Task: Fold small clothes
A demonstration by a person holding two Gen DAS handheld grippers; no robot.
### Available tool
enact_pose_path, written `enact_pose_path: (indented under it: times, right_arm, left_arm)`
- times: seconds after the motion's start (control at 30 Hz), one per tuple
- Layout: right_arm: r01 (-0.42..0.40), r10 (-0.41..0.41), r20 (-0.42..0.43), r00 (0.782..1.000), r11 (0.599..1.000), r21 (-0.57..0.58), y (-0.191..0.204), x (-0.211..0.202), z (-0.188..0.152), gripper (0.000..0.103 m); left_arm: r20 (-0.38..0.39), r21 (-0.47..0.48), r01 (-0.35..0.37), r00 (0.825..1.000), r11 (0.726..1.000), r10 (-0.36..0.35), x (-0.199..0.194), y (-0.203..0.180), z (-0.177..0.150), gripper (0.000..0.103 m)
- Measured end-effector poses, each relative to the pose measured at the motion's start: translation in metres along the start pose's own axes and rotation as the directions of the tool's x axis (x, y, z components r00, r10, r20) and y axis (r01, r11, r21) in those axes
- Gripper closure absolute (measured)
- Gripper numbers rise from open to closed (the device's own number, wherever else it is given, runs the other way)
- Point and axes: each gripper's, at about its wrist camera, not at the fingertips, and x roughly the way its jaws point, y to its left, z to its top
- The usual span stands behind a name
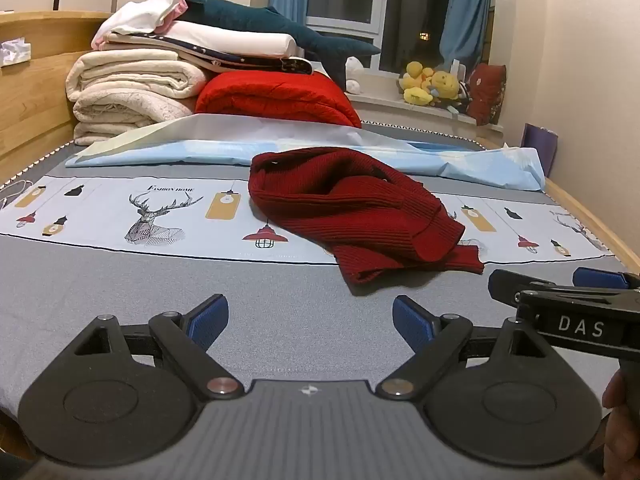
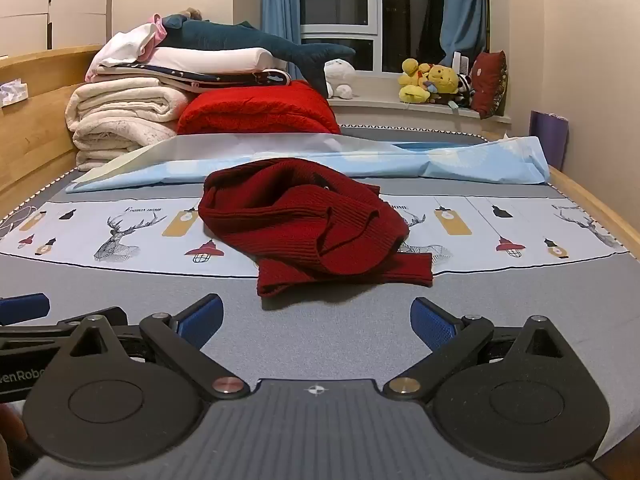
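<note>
Bedding stacked against the headboard and a window with plush toys closed off the far end of the bed. On its printed sheet lay the sweater, crumpled, ahead of both tongs and touching neither. Left tongs stood apart and empty; right tongs likewise. From the left view the sweater sat ahead and to the right; from the right view nearly dead ahead, so the right hand seemed nearer. Its long axis ran from far left to near right, a ribbed end pointing toward the tongs.
</note>
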Motion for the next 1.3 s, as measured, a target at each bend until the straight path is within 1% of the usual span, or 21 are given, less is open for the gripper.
enact_pose_path:
  times: [0.5, 0.7, 0.77, 0.83, 1.0, 1.03, 1.1, 1.17, 1.27, 1.3]
  right_arm:
    - [0.001, -0.001, -0.001, 1.000, 1.000, 0.000, 0.001, 0.000, 0.000, 0.004]
    - [0.001, -0.001, -0.003, 1.000, 1.000, 0.001, 0.001, -0.002, 0.001, 0.005]
    - [0.002, -0.002, -0.005, 1.000, 1.000, 0.002, -0.001, 0.003, -0.003, 0.006]
    - [0.001, -0.001, -0.007, 1.000, 1.000, 0.003, 0.004, 0.002, -0.003, 0.006]
    - [-0.013, 0.013, -0.020, 1.000, 1.000, 0.016, 0.001, 0.002, 0.000, 0.006]
    - [-0.012, 0.013, -0.017, 1.000, 1.000, 0.019, 0.001, 0.002, 0.000, 0.007]
    - [-0.014, 0.014, -0.006, 1.000, 1.000, 0.026, 0.000, 0.002, 0.000, 0.015]
    - [-0.005, 0.005, 0.003, 1.000, 1.000, 0.026, -0.001, 0.003, 0.000, 0.026]
    - [0.000, -0.001, 0.028, 1.000, 1.000, 0.027, -0.005, 0.004, 0.002, 0.033]
    - [0.005, -0.005, 0.032, 0.999, 1.000, 0.027, -0.006, 0.004, 0.003, 0.033]
  left_arm:
    - [-0.001, 0.001, 0.001, 1.000, 1.000, -0.001, 0.000, 0.000, 0.000, 0.011]
    - [0.003, 0.016, 0.002, 1.000, 1.000, -0.003, 0.001, -0.001, 0.000, 0.011]
    - [0.003, 0.021, 0.003, 1.000, 1.000, -0.003, 0.001, -0.001, 0.000, 0.011]
    - [0.002, 0.023, 0.003, 1.000, 1.000, -0.003, 0.002, -0.001, 0.000, 0.011]
    - [0.004, 0.013, -0.010, 1.000, 1.000, 0.010, 0.002, 0.001, 0.000, 0.011]
    - [0.006, 0.016, -0.013, 1.000, 1.000, 0.013, 0.002, 0.001, 0.001, 0.011]
    - [0.011, 0.028, -0.021, 1.000, 0.999, 0.021, 0.003, 0.001, 0.002, 0.011]
    - [0.014, 0.032, -0.027, 1.000, 0.999, 0.026, 0.004, 0.003, 0.005, 0.011]
    - [0.009, 0.031, -0.028, 1.000, 0.999, 0.028, 0.009, 0.007, 0.013, 0.011]
    - [0.007, 0.032, -0.029, 1.000, 0.999, 0.029, 0.012, 0.009, 0.018, 0.011]
